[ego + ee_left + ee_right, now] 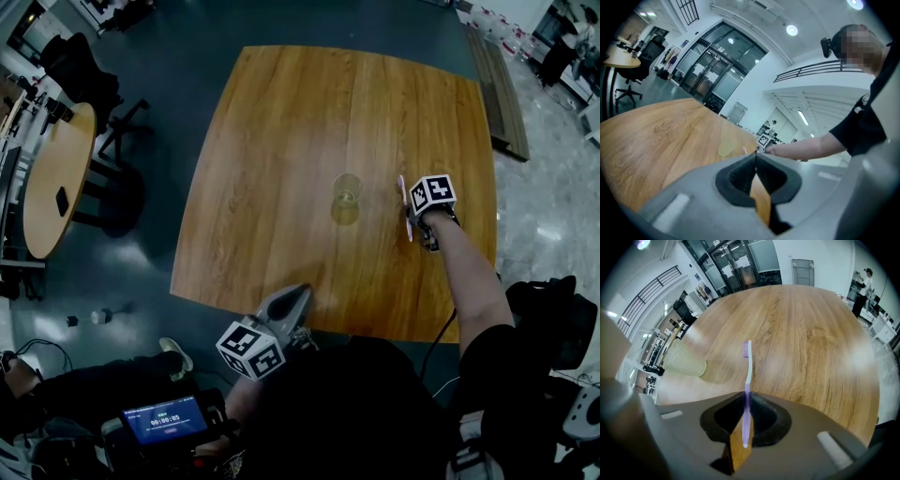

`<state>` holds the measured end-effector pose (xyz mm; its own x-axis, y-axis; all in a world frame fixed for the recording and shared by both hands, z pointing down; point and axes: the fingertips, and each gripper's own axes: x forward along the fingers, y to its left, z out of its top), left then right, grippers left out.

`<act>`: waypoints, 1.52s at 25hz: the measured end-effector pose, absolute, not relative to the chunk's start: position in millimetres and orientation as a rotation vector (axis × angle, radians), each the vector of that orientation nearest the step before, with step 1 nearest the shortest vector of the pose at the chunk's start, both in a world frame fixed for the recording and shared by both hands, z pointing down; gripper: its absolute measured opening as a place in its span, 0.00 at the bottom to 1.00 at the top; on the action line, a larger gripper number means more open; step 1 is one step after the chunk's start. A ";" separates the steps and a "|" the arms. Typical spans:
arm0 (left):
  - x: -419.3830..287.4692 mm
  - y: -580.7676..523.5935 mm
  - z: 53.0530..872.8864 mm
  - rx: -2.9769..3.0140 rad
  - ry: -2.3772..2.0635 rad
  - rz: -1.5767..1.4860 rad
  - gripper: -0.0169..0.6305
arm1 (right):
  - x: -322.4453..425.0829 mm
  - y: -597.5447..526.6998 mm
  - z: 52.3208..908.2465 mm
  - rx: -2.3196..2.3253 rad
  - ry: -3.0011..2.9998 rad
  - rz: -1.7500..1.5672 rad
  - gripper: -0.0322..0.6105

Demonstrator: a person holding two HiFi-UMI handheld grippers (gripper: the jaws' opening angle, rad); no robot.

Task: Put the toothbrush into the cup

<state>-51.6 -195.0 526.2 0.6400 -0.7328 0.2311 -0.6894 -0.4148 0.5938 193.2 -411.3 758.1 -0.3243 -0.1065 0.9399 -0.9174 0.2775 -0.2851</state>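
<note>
A clear yellowish cup (346, 198) stands upright near the middle of the wooden table (281, 122). My right gripper (412, 217) is just right of the cup, shut on a purple-and-white toothbrush (406, 206). In the right gripper view the toothbrush (747, 385) sticks out forward between the jaws, bristles at the far end, and the cup (684, 363) lies to the left. My left gripper (302, 293) is over the table's near edge, shut with nothing between its jaws. In the left gripper view the cup (727, 144) shows ahead.
A round wooden side table (58, 178) with a dark object and office chairs (89, 70) stand on the floor to the left. A tablet (165, 418) sits low at the near left. A bench (497, 84) runs past the table's far right.
</note>
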 end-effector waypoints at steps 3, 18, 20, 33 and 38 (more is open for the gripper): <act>-54.0 -195.0 521.5 2.201 -1.099 -0.086 0.03 | 182.4 -422.9 738.6 1.021 -1.785 1.179 0.11; -61.1 -187.4 520.9 2.217 -1.093 -0.084 0.03 | 82.4 -471.3 549.7 1.431 -2.706 0.917 0.11; -64.9 -185.9 522.7 2.207 -1.109 -0.086 0.03 | 66.4 -468.5 556.8 1.447 -2.709 0.867 0.11; -92.7 -171.1 525.9 2.140 -1.214 -0.091 0.03 | 26.9 -457.7 613.8 1.390 -2.574 0.767 0.11; -93.6 -170.5 527.3 2.137 -1.219 -0.093 0.03 | 24.3 -453.7 620.7 1.341 -2.540 0.701 0.12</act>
<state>-93.6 -170.5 527.3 0.5617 -0.7877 0.2531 -0.7402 -0.3418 0.5791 24.3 -453.7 620.7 -0.5752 -0.7288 0.3715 -0.8161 0.4807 -0.3206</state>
